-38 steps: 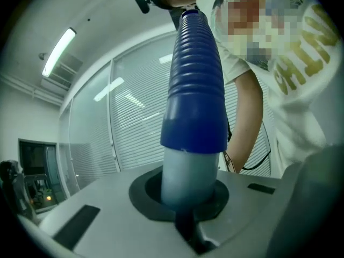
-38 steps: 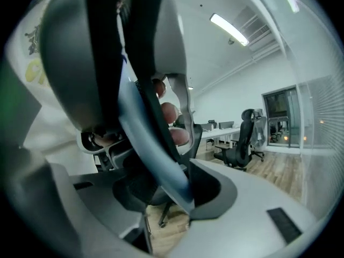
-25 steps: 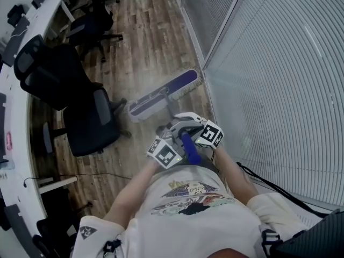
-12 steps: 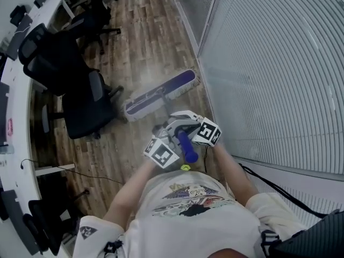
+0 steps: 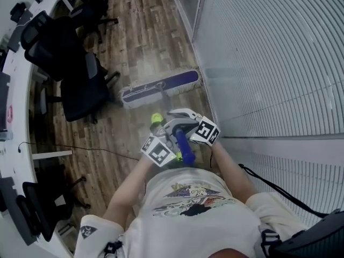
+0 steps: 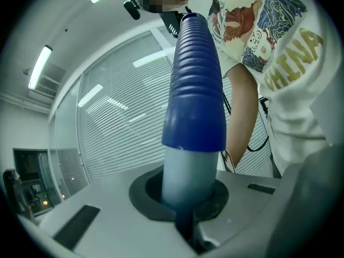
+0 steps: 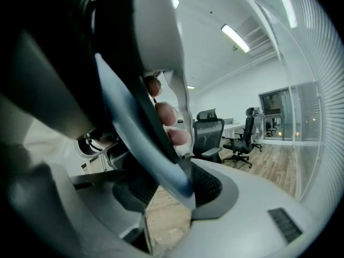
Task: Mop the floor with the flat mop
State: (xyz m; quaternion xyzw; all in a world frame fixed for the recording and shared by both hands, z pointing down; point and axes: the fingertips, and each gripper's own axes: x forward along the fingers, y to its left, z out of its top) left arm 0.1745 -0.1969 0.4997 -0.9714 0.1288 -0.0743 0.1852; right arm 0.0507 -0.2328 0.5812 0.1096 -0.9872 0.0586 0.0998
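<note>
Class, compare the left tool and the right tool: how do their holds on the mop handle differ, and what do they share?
The left tool clamps just below the blue ribbed grip, which stands upright in its view. The right tool clamps bare pale shaft, which crosses its view at a slant. Both are shut on the mop handle.

Mop head (image 5: 161, 87), long, purple and grey, lay flat on the floor (image 5: 134, 42), its right end just beside the glass wall (image 5: 258, 63). Grey pole (image 5: 164, 98) rose tilted to a ribbed blue grip (image 5: 185, 147).
</note>
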